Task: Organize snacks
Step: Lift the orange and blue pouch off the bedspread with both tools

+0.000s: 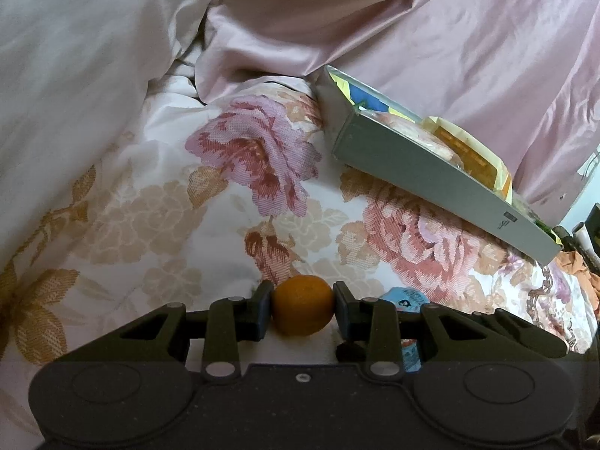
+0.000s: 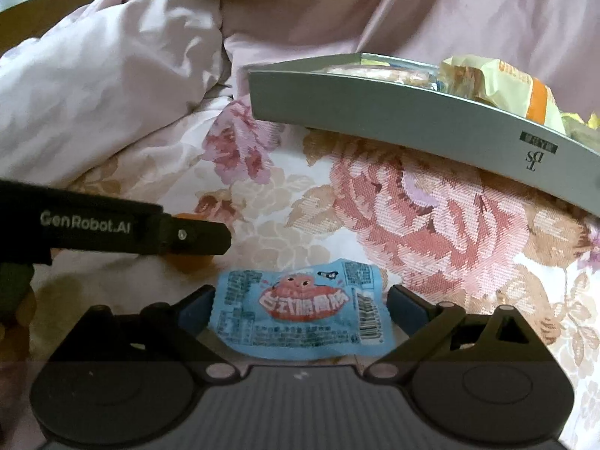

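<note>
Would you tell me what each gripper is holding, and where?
Left gripper clamps the orange by its sides; right gripper holds nothing, open around the blue packet.

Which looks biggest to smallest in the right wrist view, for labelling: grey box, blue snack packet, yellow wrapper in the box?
1. grey box
2. blue snack packet, though it lies nearest the camera
3. yellow wrapper, partly hidden

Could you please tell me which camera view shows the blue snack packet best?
The right wrist view: the blue snack packet lies flat and fully visible between the open jaws of the right gripper, its print facing up. In the left wrist view only slivers show behind the left gripper, which grips the orange.
</note>
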Available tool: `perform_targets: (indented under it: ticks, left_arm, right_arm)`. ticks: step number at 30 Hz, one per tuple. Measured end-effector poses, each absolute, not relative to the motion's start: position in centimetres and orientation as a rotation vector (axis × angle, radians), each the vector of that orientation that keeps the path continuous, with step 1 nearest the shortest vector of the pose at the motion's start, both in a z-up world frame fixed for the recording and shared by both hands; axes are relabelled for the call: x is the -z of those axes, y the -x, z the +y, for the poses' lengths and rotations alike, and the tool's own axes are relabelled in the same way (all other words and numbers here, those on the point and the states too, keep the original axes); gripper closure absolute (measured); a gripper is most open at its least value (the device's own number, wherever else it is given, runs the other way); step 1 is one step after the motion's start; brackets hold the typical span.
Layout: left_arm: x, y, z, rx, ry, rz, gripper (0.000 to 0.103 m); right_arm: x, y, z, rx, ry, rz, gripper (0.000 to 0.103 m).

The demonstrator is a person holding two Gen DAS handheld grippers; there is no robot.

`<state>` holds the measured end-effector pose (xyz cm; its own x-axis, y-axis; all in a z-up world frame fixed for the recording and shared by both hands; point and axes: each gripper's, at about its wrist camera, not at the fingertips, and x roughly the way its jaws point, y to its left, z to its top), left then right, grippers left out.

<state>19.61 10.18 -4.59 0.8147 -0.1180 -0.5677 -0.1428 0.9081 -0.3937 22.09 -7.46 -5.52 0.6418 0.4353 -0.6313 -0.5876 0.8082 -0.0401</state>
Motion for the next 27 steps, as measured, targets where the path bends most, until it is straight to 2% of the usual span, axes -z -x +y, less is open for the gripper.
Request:
perform_targets:
  ticks: [5, 27]
  left_arm:
    - [4.6, -19.4, 9.9, -0.017, 0.430, 0.628, 0.067]
    - [3.5, -14.8, 5.2, 0.049, 0.353, 0.697, 0.066]
  right_arm:
    - [5.5, -21.2, -8.1, -0.577, 0.224, 0.631, 0.012]
    - [4.8, -14.0, -14.0, -0.486, 0.106, 0.649, 0.012]
